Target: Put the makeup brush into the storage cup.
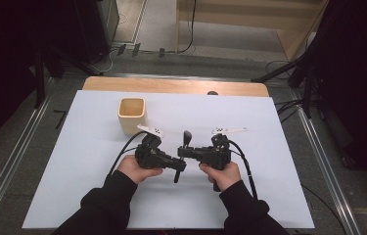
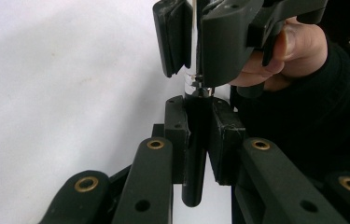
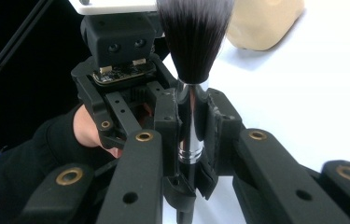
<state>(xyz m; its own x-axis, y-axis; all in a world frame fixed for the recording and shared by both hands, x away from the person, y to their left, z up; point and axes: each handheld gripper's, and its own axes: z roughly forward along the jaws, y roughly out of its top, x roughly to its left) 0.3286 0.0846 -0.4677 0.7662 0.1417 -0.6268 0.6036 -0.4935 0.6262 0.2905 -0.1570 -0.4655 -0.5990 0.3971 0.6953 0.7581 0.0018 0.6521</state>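
A makeup brush [image 1: 181,156] with dark bristles [image 3: 193,37], a silver ferrule [image 3: 190,126] and a black handle [image 2: 195,154] is held above the white table between both grippers. My left gripper [image 2: 200,119] is shut on the black handle. My right gripper [image 3: 191,112] is shut on the silver ferrule just above it. In the high view the left gripper [image 1: 178,166] and right gripper [image 1: 183,152] meet nose to nose at mid-table, and the bristles point away from the person. The right gripper [image 2: 195,46] appears at the top of the left gripper view.
A pale wooden cup [image 1: 132,115] stands open-topped on the white table cover [image 1: 269,196], behind and left of the grippers; its side [image 3: 266,21] is seen in the right gripper view. The table's wooden far edge [image 1: 171,85] lies beyond. Black stands flank the table.
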